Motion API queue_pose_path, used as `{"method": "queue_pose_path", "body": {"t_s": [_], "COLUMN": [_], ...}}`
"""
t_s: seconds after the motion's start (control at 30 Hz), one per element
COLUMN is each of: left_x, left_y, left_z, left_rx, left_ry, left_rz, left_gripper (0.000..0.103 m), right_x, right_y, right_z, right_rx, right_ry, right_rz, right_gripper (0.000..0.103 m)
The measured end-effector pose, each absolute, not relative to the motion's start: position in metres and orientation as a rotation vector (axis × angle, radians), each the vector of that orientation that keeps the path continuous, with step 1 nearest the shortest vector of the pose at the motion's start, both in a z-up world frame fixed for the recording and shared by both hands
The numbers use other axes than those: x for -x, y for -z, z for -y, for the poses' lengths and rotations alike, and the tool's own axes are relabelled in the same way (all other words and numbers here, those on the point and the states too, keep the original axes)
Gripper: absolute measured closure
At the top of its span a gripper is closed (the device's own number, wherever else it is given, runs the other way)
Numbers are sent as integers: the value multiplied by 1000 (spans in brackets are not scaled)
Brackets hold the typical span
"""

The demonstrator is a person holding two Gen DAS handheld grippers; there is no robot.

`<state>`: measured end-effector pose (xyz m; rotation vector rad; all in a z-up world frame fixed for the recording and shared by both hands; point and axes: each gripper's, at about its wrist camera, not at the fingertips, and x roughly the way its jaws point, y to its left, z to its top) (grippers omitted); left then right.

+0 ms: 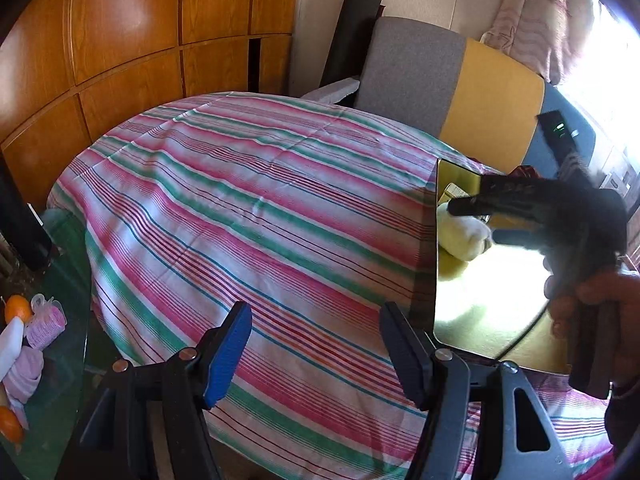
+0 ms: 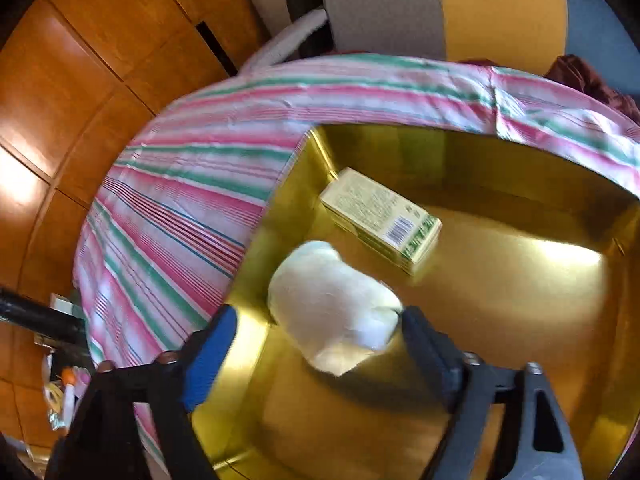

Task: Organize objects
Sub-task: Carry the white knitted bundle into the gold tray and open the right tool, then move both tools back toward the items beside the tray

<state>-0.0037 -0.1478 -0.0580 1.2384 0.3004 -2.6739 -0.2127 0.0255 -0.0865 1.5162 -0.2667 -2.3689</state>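
A shiny gold box [image 2: 500, 280] stands on the table's striped cloth [image 2: 180, 208]. Inside it lie a pale green-printed carton [image 2: 380, 220] and a white soft bundle [image 2: 332, 312]. My right gripper [image 2: 320, 350] hangs over the box, open, with the bundle between its jaws; the blue pad is clear of it. In the left wrist view that right gripper [image 1: 476, 222] is blurred, held by a hand [image 1: 592, 304] above the gold box [image 1: 452, 320] and the bundle [image 1: 460, 236]. My left gripper [image 1: 316, 356] stands open over the striped cloth [image 1: 240, 200], with nothing between its fingers.
A glass side table [image 1: 68, 280] at the left carries oranges [image 1: 18, 308], a pink roller [image 1: 46, 324] and a white bottle [image 1: 10, 344]. A grey and yellow chair [image 1: 420, 76] stands behind the table. A wooden wardrobe [image 1: 120, 40] fills the back left.
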Motion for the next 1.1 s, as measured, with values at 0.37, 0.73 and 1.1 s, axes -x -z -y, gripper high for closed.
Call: {"method": "queue_pose_path", "body": {"t_s": [0.37, 0.73, 1.1], "left_x": [1, -6, 2], "left_y": [47, 20, -2], "left_z": [139, 97, 41], "left_rx": [-1199, -1156, -1149], "left_ry": [2703, 2822, 2936], "left_rz": [-256, -119, 25], "left_gripper": [36, 36, 36], "right_x": [151, 85, 61], "right_y": [42, 17, -8], "right_z": [-43, -101, -207], "right_rx": [-1312, -1192, -1161], "right_ry": [2448, 2592, 2805], "right_rz": [43, -28, 45], "right_gripper": [5, 5, 4]}}
